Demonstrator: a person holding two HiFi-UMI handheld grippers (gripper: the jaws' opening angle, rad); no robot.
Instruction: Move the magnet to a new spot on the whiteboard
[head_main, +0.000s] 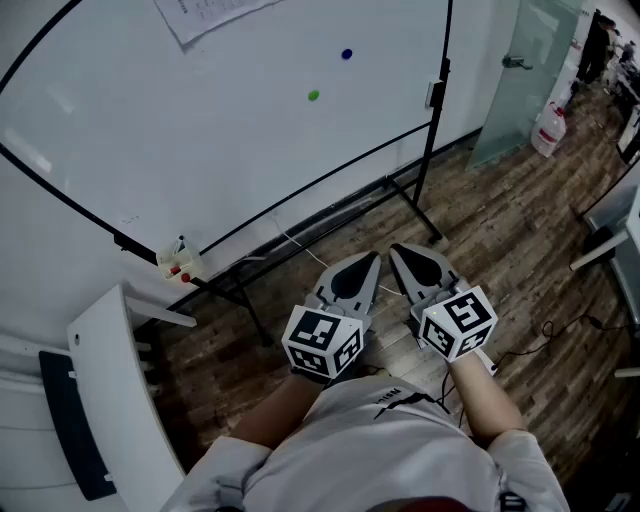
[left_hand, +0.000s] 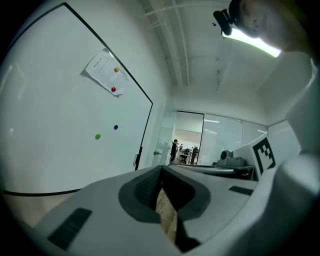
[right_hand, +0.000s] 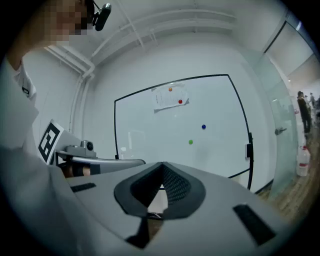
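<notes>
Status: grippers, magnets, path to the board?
Jaws shut, empty: left gripper, right gripper, both short of the white whiteboard. On it, small round green magnet and blue magnet, untouched. Path between looks open.

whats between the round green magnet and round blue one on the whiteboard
Only bare white whiteboard between round green magnet and round blue magnet, shown in head view.

The whiteboard (head_main: 200, 140) is smooth, white and faintly glossy. The sheet of paper (head_main: 200, 15) on it looks matt. The floor (head_main: 500, 250) is dark, grainy wood planking. The left tool (head_main: 372, 258) and right tool (head_main: 395, 250) are matt grey plastic with ribbed black pads (right_hand: 175, 187).
</notes>
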